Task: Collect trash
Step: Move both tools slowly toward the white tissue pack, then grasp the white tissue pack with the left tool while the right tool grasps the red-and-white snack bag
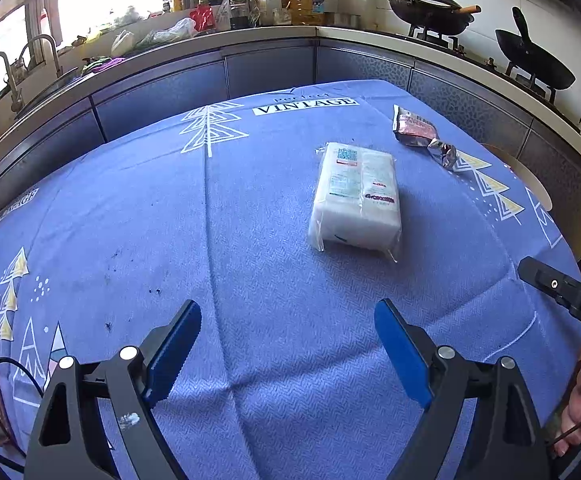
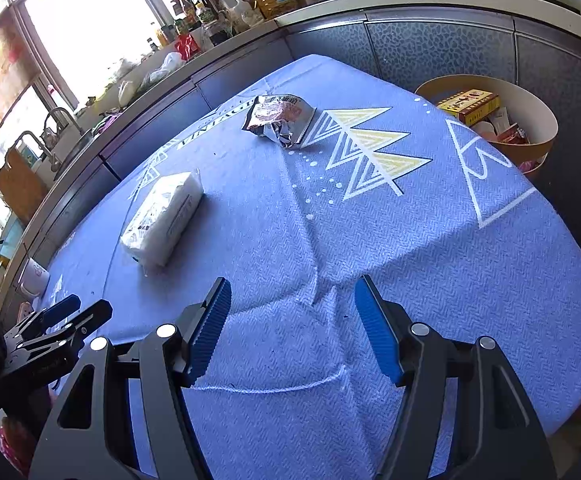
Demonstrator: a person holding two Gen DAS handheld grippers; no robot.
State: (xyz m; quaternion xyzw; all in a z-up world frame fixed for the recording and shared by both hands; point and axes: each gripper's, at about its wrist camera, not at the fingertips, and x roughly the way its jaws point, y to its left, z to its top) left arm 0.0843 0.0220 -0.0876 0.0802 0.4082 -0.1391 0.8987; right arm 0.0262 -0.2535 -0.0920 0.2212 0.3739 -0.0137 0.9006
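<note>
We are at the start of a pickup: both the left gripper (image 1: 288, 346) and the right gripper (image 2: 292, 326) hover with jaws apart and nothing between them, over the near cloth (image 2: 470, 260). One crumpled wrapper (image 2: 278, 118) lies far, right of one tissue pack (image 2: 162, 218). Next we must reach out to the wrapper, then carry it right to the one bin (image 2: 546, 120), which seems to stand beside the table.
</note>
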